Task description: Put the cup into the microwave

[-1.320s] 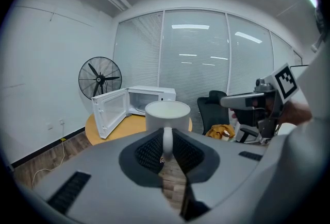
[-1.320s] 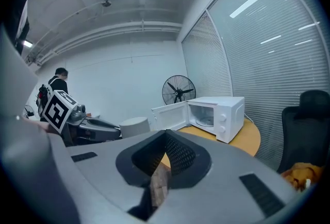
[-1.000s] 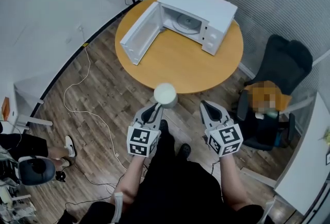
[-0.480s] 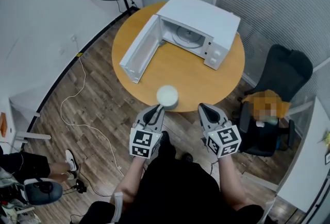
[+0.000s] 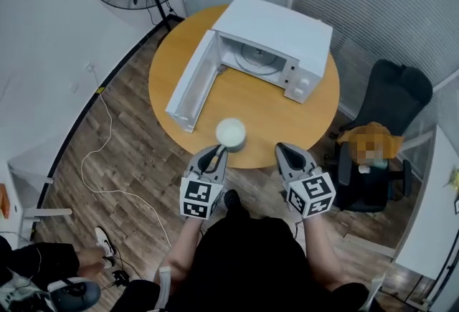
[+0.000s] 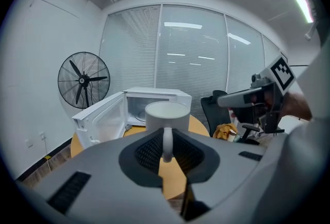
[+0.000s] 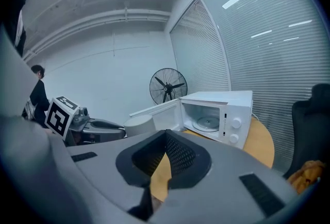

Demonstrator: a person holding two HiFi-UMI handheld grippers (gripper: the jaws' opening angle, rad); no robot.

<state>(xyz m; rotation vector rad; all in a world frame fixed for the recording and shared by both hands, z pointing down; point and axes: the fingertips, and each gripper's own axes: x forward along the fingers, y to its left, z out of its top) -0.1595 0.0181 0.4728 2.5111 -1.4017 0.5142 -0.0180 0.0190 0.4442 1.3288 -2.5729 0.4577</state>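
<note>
— What has the left gripper (image 5: 217,153) got?
— Its jaws pinch the cup (image 5: 231,133) by the handle, upright at the table (image 5: 258,104) edge.
— And the right gripper (image 5: 288,153)?
— Jaws together, empty. Beyond stands the microwave (image 5: 276,34), door open.

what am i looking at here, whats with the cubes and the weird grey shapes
No robot: a person carries two grasping tools; the marker cubes are part of them. The head view looks down from a camera on the person's head. The two gripper views come from cameras riding on each tool, so the grey shapes are its own jaws. The left tool is shut on the handle of a white cup. The right tool is shut, empty. On the round table stands a white microwave, door open.
</note>
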